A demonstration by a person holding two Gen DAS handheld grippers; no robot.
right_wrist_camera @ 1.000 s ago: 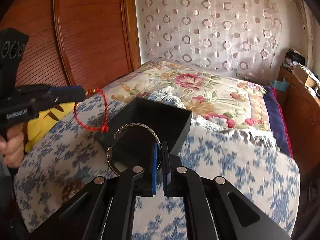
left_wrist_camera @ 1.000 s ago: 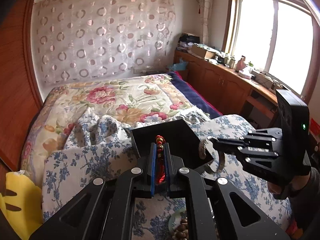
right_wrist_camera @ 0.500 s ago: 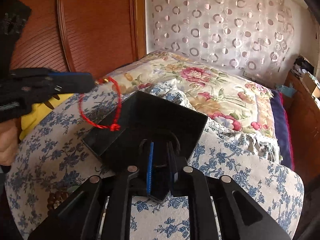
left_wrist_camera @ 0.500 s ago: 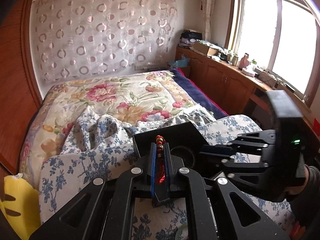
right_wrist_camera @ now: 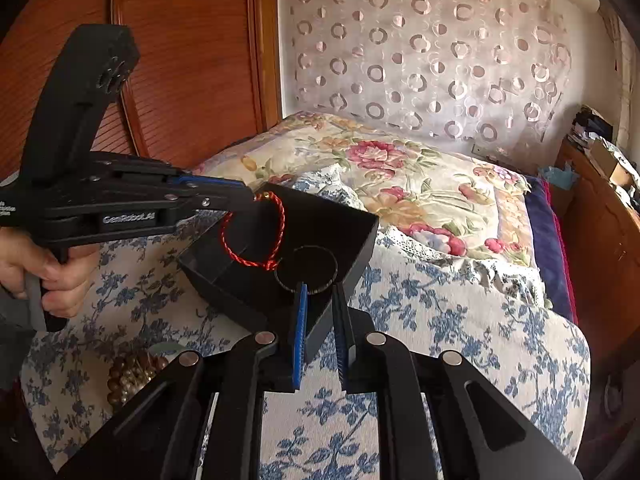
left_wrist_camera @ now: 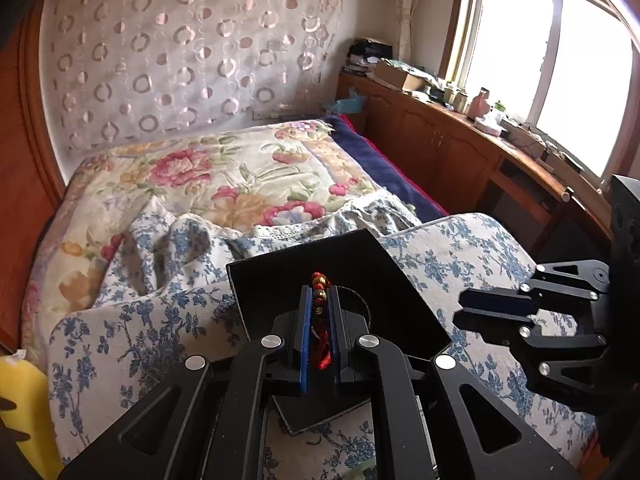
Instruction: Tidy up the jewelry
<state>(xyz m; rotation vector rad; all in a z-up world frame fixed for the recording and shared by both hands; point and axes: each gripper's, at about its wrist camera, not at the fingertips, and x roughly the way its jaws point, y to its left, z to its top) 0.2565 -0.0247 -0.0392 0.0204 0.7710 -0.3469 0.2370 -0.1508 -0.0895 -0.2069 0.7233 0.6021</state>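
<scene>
A black jewelry box [left_wrist_camera: 316, 272] [right_wrist_camera: 332, 220] lies open on the blue-flowered cloth. My left gripper [left_wrist_camera: 319, 298] is shut on a red cord bracelet with gold beads [left_wrist_camera: 319, 312]; in the right wrist view the cord loop [right_wrist_camera: 256, 240] hangs from its tips over the box's left edge. A dark bangle [right_wrist_camera: 308, 266] lies inside the box. My right gripper [right_wrist_camera: 320, 292] is slightly open and empty, just in front of the bangle; in the left wrist view it [left_wrist_camera: 476, 312] sits to the right of the box.
A brown bead bracelet [right_wrist_camera: 130, 374] on a small dish lies on the cloth at front left. A yellow cushion [left_wrist_camera: 22, 408] sits at the left. Behind are the flowered bedspread [left_wrist_camera: 224, 176], wooden headboard [right_wrist_camera: 180, 60], and cabinets [left_wrist_camera: 452, 148] under the window.
My right gripper let go of the bangle, which now lies in the box, and drew back to the right. My left gripper with the red bracelet moved over the box.
</scene>
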